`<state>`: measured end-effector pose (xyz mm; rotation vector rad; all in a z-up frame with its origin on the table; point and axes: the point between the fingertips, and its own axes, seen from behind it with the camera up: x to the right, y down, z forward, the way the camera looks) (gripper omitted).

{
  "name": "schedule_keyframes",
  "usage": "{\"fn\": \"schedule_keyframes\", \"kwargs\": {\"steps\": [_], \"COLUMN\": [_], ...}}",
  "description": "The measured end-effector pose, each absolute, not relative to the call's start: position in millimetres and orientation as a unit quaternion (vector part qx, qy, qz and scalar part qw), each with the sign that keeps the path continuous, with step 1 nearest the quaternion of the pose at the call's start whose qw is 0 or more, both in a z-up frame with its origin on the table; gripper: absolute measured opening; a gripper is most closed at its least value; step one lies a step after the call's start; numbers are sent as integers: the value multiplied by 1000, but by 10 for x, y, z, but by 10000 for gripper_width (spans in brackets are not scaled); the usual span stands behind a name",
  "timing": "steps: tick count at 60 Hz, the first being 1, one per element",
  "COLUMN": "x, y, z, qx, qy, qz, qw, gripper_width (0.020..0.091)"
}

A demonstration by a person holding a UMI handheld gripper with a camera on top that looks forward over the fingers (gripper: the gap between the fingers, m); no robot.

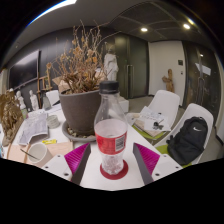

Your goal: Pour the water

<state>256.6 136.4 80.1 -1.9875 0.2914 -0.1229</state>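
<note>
Fingers spread open at the bottom of the view, pink pads facing inward, with a plastic bottle standing between them — a gap shows on each side, so nothing is pressing on it. Bottle is upright on the white surface, clear body, red label around the lower half, pale cap on top. It sits on its own base, right at the fingers' tips.

Just behind the bottle, a big dark pot with a dried brown plant sticking up out of it. Beside the pot, loose papers and a pale disc-like item near the surface edge — can't tell what it is. Beyond the other finger, a flat greenish-yellow item lies on the surface, and a black bag rests on a white chair. Another white chair stands further back. Dark wall panels and ceiling lights behind — room looks like an office.
</note>
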Motion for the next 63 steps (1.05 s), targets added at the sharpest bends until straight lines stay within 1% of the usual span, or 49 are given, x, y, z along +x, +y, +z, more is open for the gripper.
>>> {"fn": "schedule_keyframes", "kwargs": {"steps": [4,10,20,24,29,37,41,42,44,48,52,63], "x": [2450,2073,1325,971,502,-231,-504,-555,-664,-823,-962,-914], "y": [1228,942,219,-106,-508,-1072,-1313,-1335,-1448,-1592,-1669,-1766], "z": [982,1361,1907,2069,2194,2289,2318,2286,2329,2344,2292,2313], "qx": [-840,-845,-852,-851,-855,-866,-870,-869,-869,-870,-874,-873], "qy": [127,131,99,87,70,45,33,29,22,13,5,0], "qz": [-56,-45,-69,-74,-65,-40,-39,-38,-39,-38,-26,-54], "qw": [524,517,509,512,510,497,491,492,492,491,486,484], "gripper_width": [854,855,859,859,859,859,858,859,856,856,854,854]}}
